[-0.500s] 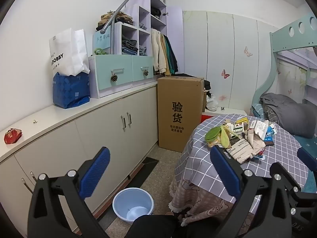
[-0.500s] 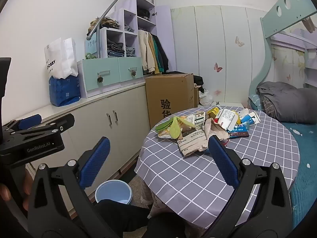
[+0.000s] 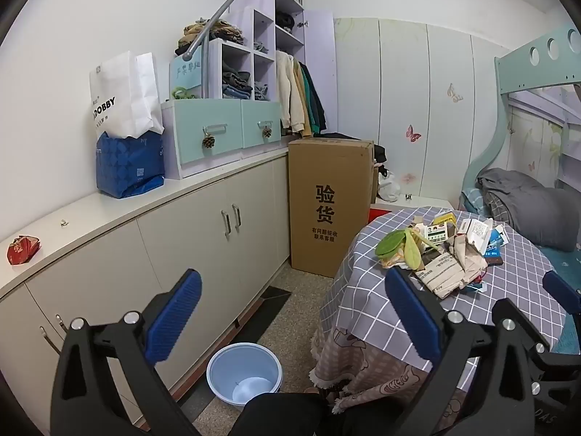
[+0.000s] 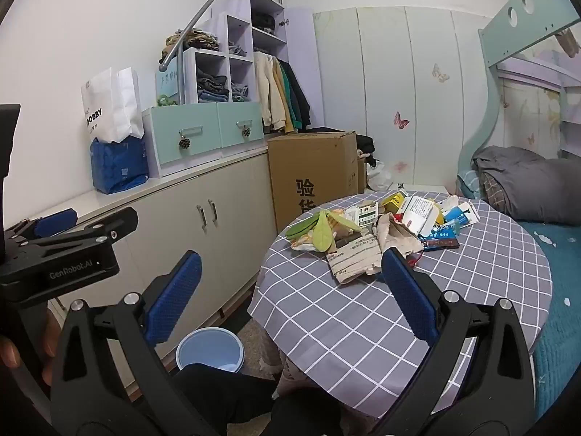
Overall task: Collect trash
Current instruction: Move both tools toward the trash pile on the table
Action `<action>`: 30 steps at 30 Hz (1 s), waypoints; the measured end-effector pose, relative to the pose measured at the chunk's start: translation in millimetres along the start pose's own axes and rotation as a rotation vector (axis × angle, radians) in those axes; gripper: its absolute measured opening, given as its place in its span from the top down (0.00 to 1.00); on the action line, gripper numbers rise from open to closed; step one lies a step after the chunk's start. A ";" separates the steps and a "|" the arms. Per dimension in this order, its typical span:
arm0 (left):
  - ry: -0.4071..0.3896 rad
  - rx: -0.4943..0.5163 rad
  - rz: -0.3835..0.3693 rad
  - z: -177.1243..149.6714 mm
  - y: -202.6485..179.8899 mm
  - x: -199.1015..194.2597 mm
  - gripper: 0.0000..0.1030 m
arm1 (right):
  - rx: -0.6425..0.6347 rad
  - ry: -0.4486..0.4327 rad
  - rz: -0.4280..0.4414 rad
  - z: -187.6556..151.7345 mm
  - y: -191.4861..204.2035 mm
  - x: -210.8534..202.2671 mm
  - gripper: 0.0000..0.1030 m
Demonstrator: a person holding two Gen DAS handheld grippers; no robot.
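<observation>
Trash [image 4: 377,232] is lying in a heap on the far part of the round table [image 4: 356,327], straight ahead of your right gripper [image 4: 290,305] and beyond its fingertips, not touching them. You are holding that gripper with its jaws spread wide and nothing between the blue pads [image 4: 174,298]. The heap is mixing green leaves [image 4: 319,230], crumpled brown paper [image 4: 394,234], a printed paper bag [image 4: 354,258] and small cartons [image 4: 417,214]; the paper bag is sitting nearest your right pad, and the cartons are lying farther back.

Your left gripper [image 3: 292,321] is also standing wide open and gripping nothing. From it, the same trash [image 3: 446,250] is sitting ahead and to the right, past the right pad, on the checked tablecloth [image 3: 508,290]. A blue bucket [image 3: 244,372] is standing on the floor below and between its fingers, close to the table's skirt and beside the low cabinets [image 3: 203,250]. From the right gripper the bucket [image 4: 210,350] is showing low and to the left, partly hidden by your dark clothing.

You are keeping the left gripper [image 4: 69,250] level with and left of the right one, well apart from the table. A cardboard box [image 3: 328,203] is standing beyond the table against the cabinets.
</observation>
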State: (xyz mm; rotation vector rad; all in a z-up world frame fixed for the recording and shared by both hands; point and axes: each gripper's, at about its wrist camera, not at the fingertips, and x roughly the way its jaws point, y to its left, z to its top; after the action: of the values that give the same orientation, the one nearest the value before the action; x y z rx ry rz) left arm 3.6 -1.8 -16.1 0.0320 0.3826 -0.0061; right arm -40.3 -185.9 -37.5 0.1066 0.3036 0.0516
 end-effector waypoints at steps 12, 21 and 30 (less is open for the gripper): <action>0.003 0.004 0.001 -1.7 -1.4 1.0 0.04 | 0.004 0.008 0.003 -3.7 1.7 5.1 0.06; 0.012 0.012 0.002 -5.8 -4.6 2.5 0.04 | 0.013 0.021 0.003 -7.6 2.1 7.0 0.06; 0.064 0.016 -0.026 -7.3 -8.6 17.1 0.04 | 0.065 0.065 -0.012 -11.2 -13.6 18.8 0.06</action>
State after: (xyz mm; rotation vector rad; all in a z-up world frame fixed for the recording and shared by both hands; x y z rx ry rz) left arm 16.6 -10.1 -29.5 0.0429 0.4468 -0.0339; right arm -25.3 -197.0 -55.2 0.1679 0.3713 0.0328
